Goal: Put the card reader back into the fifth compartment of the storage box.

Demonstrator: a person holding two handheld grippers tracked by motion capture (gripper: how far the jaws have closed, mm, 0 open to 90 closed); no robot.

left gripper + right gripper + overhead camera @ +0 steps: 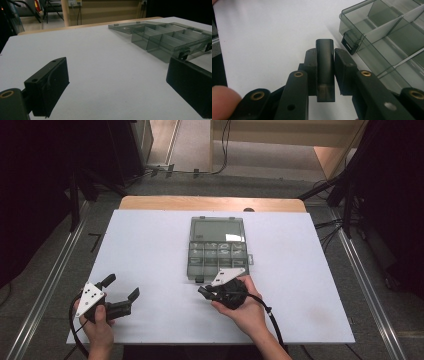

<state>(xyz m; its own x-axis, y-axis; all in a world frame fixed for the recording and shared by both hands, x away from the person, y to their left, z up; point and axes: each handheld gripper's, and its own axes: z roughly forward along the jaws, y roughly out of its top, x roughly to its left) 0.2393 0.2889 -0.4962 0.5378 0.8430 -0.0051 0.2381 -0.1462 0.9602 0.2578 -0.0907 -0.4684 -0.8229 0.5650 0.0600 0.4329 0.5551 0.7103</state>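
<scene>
Right hand-held gripper (325, 58) is clamped on a small dark rectangular plastic block (325, 67), just short of the smoky transparent plastic compartment box (218, 251), lid open, mid white counter (150, 245). Pick one compartment, go over its wall w/ block upright, lower, then release. Left hand-held gripper (121, 288), jaws wide & empty, could steady the box's near-left corner.

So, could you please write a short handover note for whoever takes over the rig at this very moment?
Left gripper: open, holding nothing, over the white table, left of the box.
Right gripper: shut on a small dark flat rectangular piece, beside the near left corner of the box.
Smoky transparent plastic compartment box: lid open, compartments look empty.
Done: piece picked up.
Left: probably placing it in a compartment.
</scene>
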